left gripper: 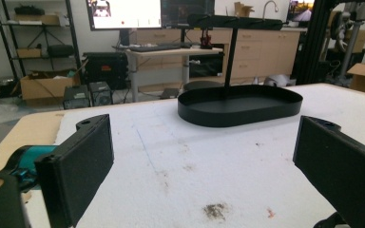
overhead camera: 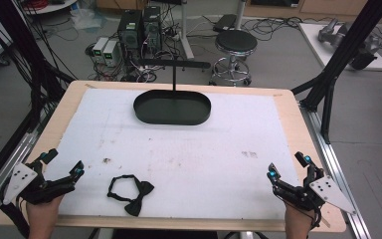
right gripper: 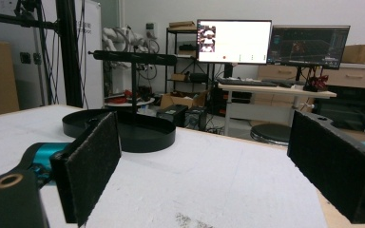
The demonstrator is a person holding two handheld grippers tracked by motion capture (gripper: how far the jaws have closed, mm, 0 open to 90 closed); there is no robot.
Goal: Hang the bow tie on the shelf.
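The worktop (overhead camera: 288, 124) carries a mat (overhead camera: 179, 154) over most of its surface. A tray (overhead camera: 172, 107) sits on the mat at the far centre; a post (overhead camera: 173, 77) rises from the tray and bears a crossbar (overhead camera: 171, 63) on top. A bow tie (overhead camera: 131, 191) lies on the mat near the front edge, left of centre. The left hand-held gripper (overhead camera: 62, 166) is at the front left corner, just left of the bow tie. The right hand-held gripper (overhead camera: 288, 166) is at the front right corner, well apart from the bow tie. A stool (overhead camera: 235, 45) stands on the floor behind the worktop, right of the tray.
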